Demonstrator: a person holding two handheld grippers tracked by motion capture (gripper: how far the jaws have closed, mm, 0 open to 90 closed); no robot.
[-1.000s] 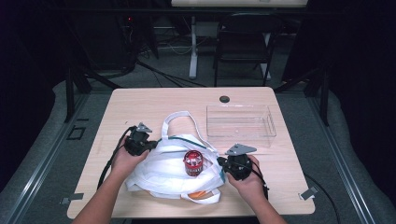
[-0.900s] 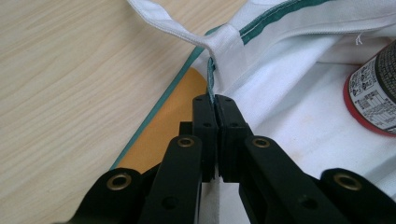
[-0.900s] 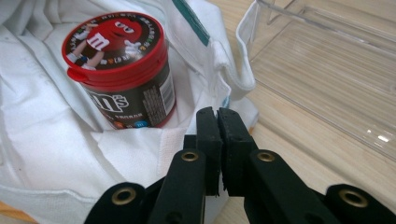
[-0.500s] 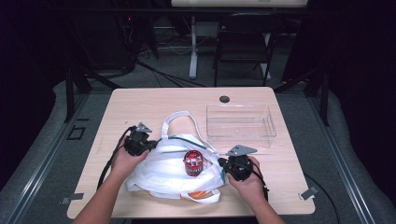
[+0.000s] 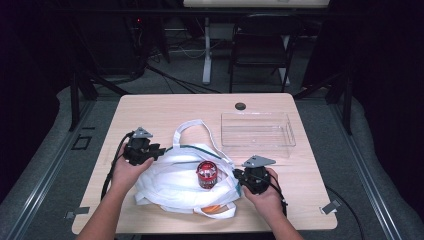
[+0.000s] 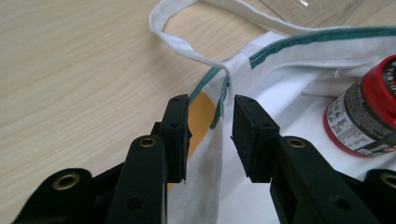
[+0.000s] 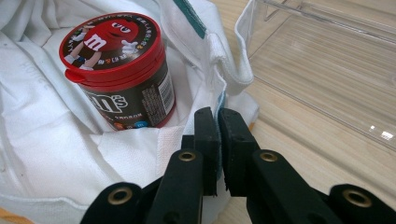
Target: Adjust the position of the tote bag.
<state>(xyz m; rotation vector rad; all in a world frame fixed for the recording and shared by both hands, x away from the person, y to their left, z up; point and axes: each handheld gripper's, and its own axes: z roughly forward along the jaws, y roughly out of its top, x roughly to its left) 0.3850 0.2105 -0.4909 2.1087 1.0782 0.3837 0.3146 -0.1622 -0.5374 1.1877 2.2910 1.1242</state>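
Reading "m&m's": red-lidded tub

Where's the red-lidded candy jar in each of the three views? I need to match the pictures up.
High view: the candy jar stands on the white bag, centre-low, between the two grippers.
Left gripper view: the jar sits at the right edge, cut off by the frame.
Right gripper view: the jar stands upper left, lid print facing the camera.
Shared landmark: the bag's green-striped rim.
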